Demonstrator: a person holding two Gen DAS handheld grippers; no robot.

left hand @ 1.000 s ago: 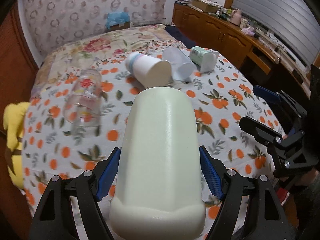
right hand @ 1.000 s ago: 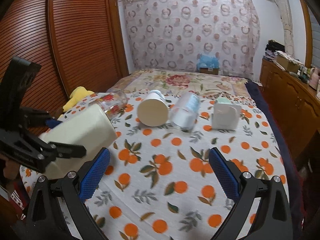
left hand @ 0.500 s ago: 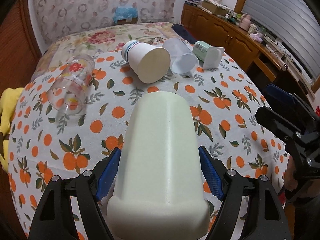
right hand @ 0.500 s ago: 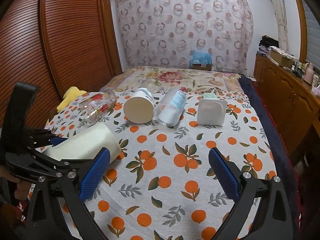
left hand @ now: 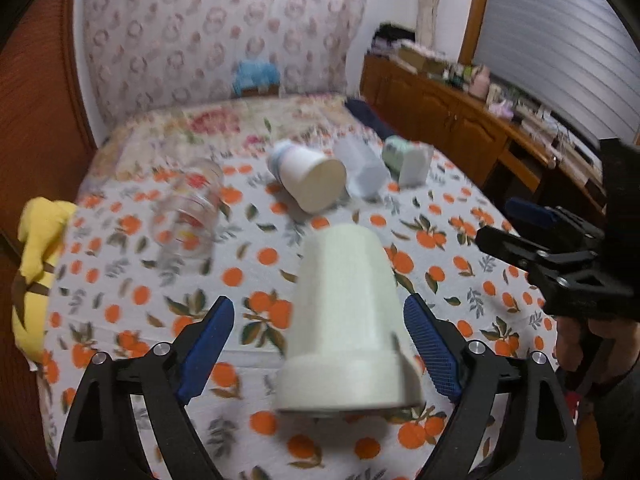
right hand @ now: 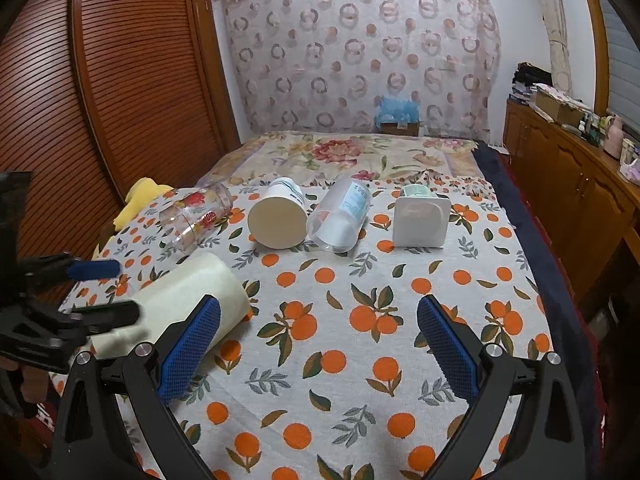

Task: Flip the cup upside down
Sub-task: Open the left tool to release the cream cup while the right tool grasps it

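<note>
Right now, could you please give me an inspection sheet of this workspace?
Surface: orange-print cloth on a bed.
Job's things: cream cup, closed end away, between the left fingers, ungripped.
Clutter: glass tumbler, paper cup, clear cup and square tub lying on their sides; yellow toy at the edge.
Grippers: left gripper open around the cup; right gripper open, empty.
Cables: nothing seen.
Surroundings: slatted wardrobe, wooden cabinets.

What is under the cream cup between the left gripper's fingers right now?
The cream cup rests mouth-down on the orange-print cloth, between the open left gripper. Its wall hides anything inside it and the cloth beneath it.
</note>
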